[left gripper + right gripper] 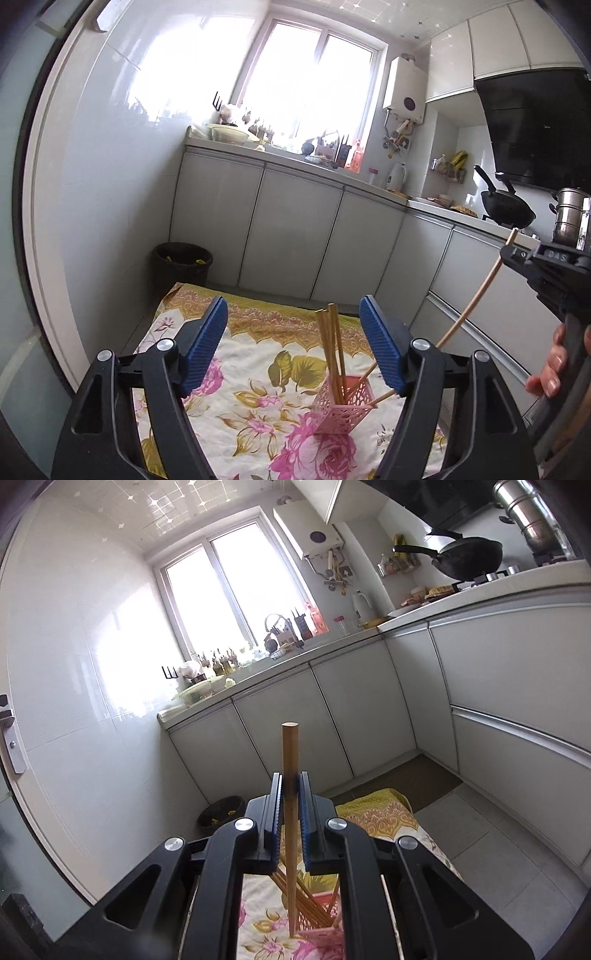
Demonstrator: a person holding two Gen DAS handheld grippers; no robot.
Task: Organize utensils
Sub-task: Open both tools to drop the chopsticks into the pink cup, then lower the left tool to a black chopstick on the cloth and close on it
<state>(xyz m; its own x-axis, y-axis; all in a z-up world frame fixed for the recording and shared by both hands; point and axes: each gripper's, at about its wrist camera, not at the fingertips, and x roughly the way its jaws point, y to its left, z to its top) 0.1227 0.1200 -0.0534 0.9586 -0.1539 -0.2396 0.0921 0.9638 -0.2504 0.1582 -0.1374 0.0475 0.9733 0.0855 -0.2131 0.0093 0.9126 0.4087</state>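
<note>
So the pink holder [341,406] is a square plastic basket with lacy cut-out walls, sitting on a quilted floral cloth [258,424] (big pink roses, mustard border) spread on the floor. A bunch of bamboo chopsticks [330,343] stands in it, square-topped and pale tan, most of them nearly upright, a couple leaning out toward 3 o'clock.

The left gripper [293,347] has its jaws spread wide with nothing between the pads. Those pads are ribbed blue rubber on matte black plastic arms with shiny round rivets. From its camera the holder sits at about 5 o'clock, just past the right-hand pad.

The right gripper [291,812] is clamped tight on a single chopstick [290,753]: the blunt squared end pokes up above the pads, the tapered tip points down at 6 o'clock toward the holder.

What each camera gives you: the left wrist view shows the right gripper [517,254] from the side at 3 o'clock, with the person's hand [554,369] wrapped round its handle and the held stick slanting down to the basket. The right wrist view hides most of the holder behind its own arms, but shows the door handle [11,738] at 9 o'clock and the grey floor tiles [498,849]. Both catch the black wok [508,210] and the woven bin [183,262].
</note>
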